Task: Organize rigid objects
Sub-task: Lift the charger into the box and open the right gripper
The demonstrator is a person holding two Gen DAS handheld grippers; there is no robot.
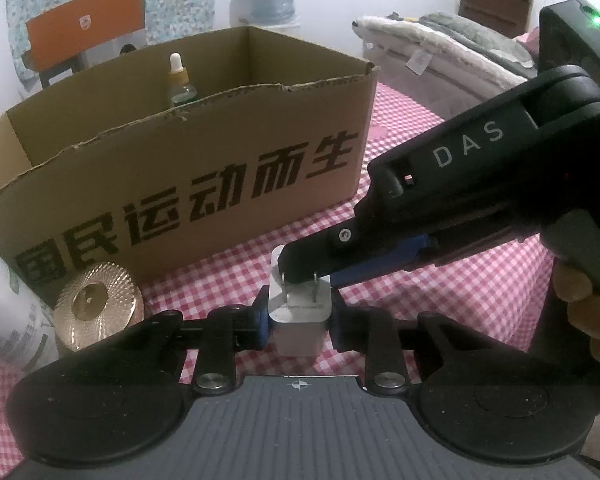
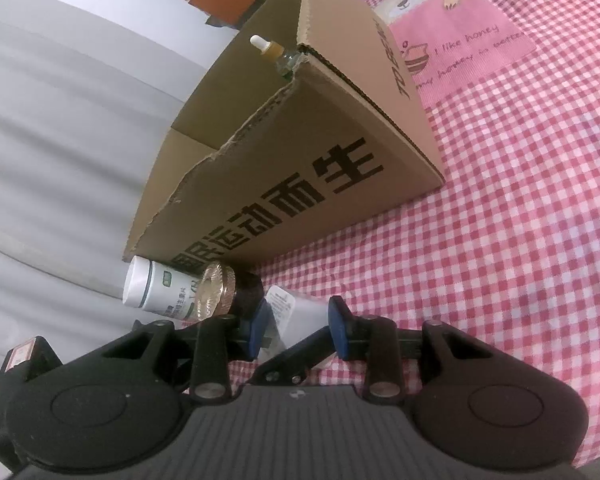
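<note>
Left gripper (image 1: pixel 300 318) is clamped on the white plug adapter (image 1: pixel 298 320), just above the checked surface (image 1: pixel 440 280) before the cardboard box (image 1: pixel 180 168). Right gripper (image 2: pixel 296 320) straddles its top, not pressing. Light, stiff, slick plastic; hold the flat sides, not the prongs.

Dim, soft indoor light with a bluish cast (heavy fisheye bending at edges), details slightly blurred.

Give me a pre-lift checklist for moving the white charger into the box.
1. Left gripper shut on charger: ok.
2. Right gripper clear of charger: not ok, its tips sit at the prongs.
3. Cardboard box open on top: ok.
4. Room beside dropper bottle inside: cannot tell.
5. Gold-lidded jar clear of lift path: ok, off to the side.
</note>
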